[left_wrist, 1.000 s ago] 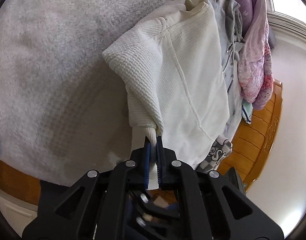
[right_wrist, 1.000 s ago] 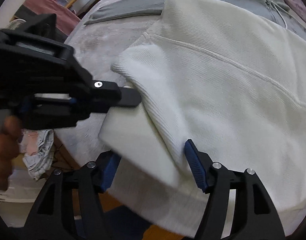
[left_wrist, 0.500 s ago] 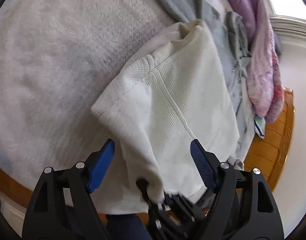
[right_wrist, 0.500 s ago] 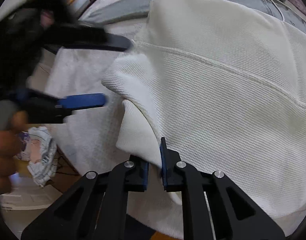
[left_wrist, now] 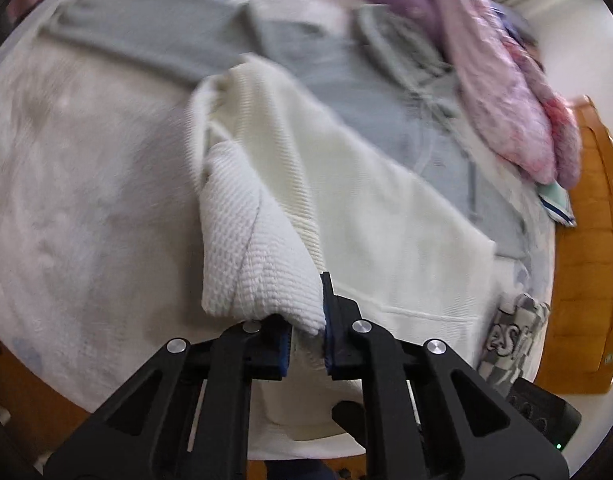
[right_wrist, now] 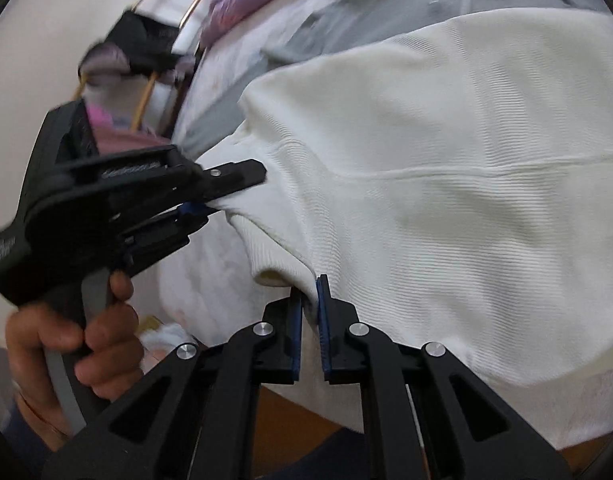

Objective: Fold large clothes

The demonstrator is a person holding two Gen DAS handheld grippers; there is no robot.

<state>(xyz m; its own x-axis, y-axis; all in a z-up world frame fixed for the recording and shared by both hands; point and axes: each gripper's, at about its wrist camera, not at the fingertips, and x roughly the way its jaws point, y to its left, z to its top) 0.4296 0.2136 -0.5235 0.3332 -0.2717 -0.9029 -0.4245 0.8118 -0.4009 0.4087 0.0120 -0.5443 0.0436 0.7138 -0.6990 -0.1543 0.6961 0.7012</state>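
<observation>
A white ribbed sweater (left_wrist: 366,208) lies on the pale bed cover (left_wrist: 86,168); it also fills the right wrist view (right_wrist: 446,168). My left gripper (left_wrist: 306,320) is shut on a bunched fold of the sweater's near edge and lifts it. It shows from the side in the right wrist view (right_wrist: 218,192), gripping the cloth. My right gripper (right_wrist: 309,316) is shut on the sweater's edge a little to the right of it.
A grey garment (left_wrist: 194,44) lies spread behind the sweater. Pink and purple bedding (left_wrist: 506,92) is piled at the far right. A wooden bed frame (left_wrist: 586,280) borders the right side. A checkered cloth (left_wrist: 510,340) lies near the bed's corner.
The left gripper was open half a second ago and has closed on the sweater's fold again, lifting it. The right gripper stays shut on the edge. Both views have swung toward the far side.
</observation>
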